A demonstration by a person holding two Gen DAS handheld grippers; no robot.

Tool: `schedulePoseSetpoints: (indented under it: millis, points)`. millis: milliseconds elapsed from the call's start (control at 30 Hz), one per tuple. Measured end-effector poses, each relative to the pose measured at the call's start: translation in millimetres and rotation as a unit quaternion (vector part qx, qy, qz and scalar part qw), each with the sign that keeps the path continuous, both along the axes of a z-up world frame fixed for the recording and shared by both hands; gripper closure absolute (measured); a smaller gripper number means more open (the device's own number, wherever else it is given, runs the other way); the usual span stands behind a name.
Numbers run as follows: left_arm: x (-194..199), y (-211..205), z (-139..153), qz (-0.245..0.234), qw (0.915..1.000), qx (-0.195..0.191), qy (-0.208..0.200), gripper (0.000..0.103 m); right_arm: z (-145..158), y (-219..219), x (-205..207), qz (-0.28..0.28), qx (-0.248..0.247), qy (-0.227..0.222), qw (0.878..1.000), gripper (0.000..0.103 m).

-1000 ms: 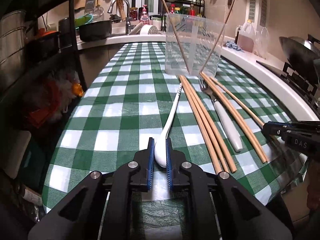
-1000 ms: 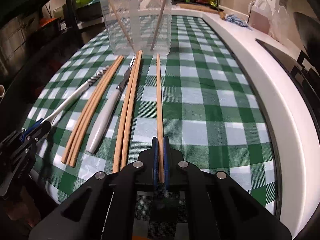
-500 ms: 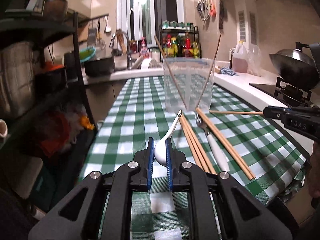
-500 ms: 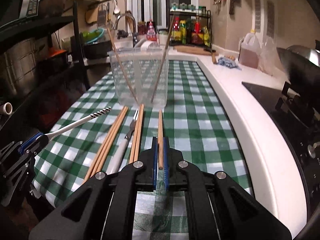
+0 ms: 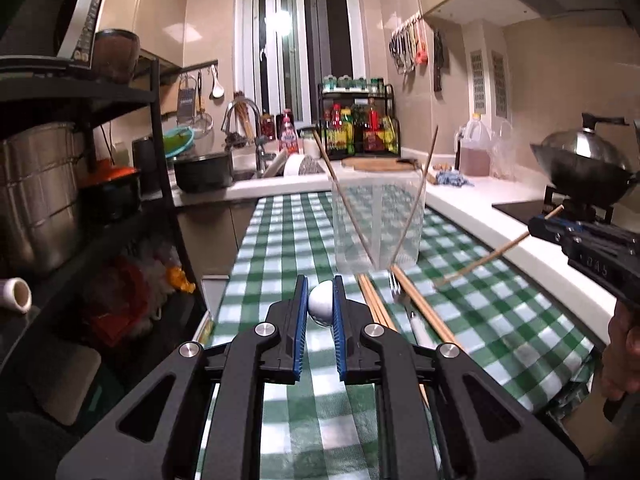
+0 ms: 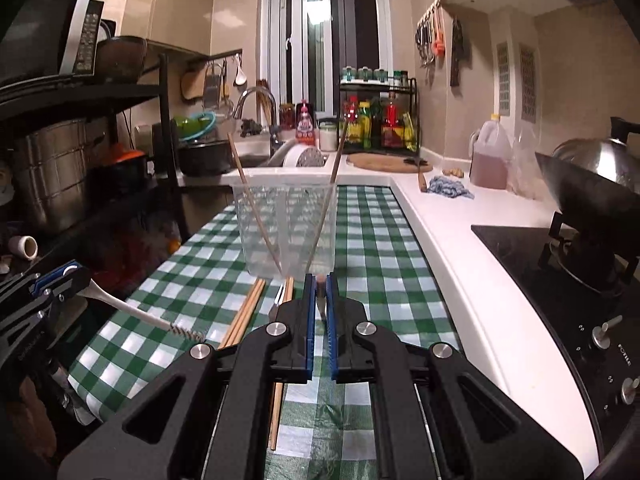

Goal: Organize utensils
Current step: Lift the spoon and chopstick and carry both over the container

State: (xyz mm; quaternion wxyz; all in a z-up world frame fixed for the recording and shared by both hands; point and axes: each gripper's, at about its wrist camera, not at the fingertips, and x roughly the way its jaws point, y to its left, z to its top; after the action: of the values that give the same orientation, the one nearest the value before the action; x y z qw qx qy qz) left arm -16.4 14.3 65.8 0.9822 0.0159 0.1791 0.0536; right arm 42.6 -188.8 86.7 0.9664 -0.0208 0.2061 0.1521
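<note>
My left gripper (image 5: 321,307) is shut on the bowl of a white spoon (image 5: 321,307) and holds it raised; the spoon's handle (image 6: 128,308) points down toward the cloth. My right gripper (image 6: 320,300) is shut on a wooden chopstick (image 5: 482,260), lifted and slanting down to the cloth; it is seen end-on in the right wrist view. A clear plastic container (image 5: 378,224) (image 6: 286,228) stands ahead with two chopsticks in it. Several chopsticks (image 5: 424,306) (image 6: 244,312) and a white-handled fork (image 5: 404,304) lie on the green checked tablecloth (image 5: 280,240).
A black shelf rack (image 5: 80,184) with pots stands at the left. A white counter (image 6: 460,240) runs along the right, with a stove (image 6: 560,272) and a wok (image 5: 584,168). A sink and bottles are at the back.
Both grippers have risen from the cloth and tilted up, carrying the spoon and the chopstick. The spoon's handle and the chopstick's far end now hang down toward the cloth.
</note>
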Motion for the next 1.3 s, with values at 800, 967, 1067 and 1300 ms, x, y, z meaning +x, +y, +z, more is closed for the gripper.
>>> schedulePoseSetpoints:
  millis: [800,967,1067,1300]
  points:
    - [72,29,59,-0.041,0.9936,-0.045,0.096,0.091,41,-17,8,0.015,0.037,0.028,0.999,0.098]
    - [90,38,76,-0.053,0.9918,-0.061,0.100,0.091,66,-18,28,0.025,0.047,0.060,0.997,0.098]
    - [103,44,94,-0.060,0.9921,-0.068,0.087,0.091,86,-12,39,0.029,0.041,0.055,0.997,0.098]
    - [136,56,139,-0.068,0.9932,-0.088,0.035,0.091,135,-3,69,0.028,0.056,0.022,0.998,0.098]
